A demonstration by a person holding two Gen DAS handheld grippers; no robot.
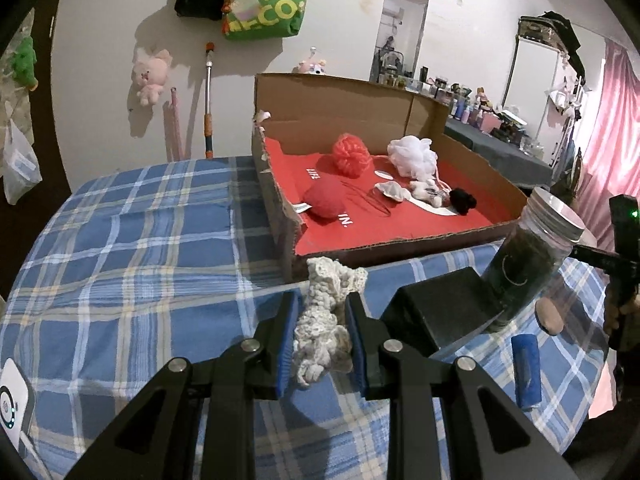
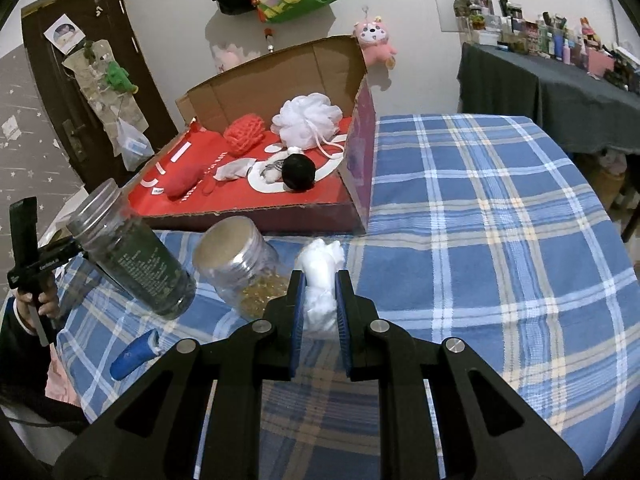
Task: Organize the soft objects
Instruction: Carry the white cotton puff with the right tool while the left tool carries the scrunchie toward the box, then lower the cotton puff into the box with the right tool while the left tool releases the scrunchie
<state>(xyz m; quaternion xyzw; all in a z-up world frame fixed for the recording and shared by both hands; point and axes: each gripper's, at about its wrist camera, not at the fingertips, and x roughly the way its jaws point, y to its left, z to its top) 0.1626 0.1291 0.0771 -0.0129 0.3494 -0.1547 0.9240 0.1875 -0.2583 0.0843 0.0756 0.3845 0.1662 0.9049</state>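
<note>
- We see the cardboard box [image 1: 360, 108] lying open on the plaid tabletop [image 1: 120, 240], straight ahead of both claws and just past their tips; its low front wall faces us, so the coming move looks to be a short carry forward over that edge.
- Inside the box on the red lining we count a white mesh pouf [image 2: 306, 120], an orange-red knitted ball [image 2: 244, 134], a red cushion [image 2: 182, 184], a black pom-pom [image 2: 298, 172] and a small white plush piece [image 1: 428, 192] beside it.
- Outside the box, on the tabletop, we see a dark-filled jar [image 2: 136, 260] tilted over and a clear jar with yellow bits [image 2: 244, 272] on its side, both hard goods and not for the box, we judge.
- Our left claw [image 1: 324, 316] is clenched on a cream crocheted piece [image 1: 324, 320], which stands up lengthwise between the pads, its top close to the box front.
- Our right claw [image 2: 320, 296] is clenched on a white cotton wad [image 2: 320, 280], also upright, nearly level with the box's front right part; neither claw looks clearly nearer.
</note>
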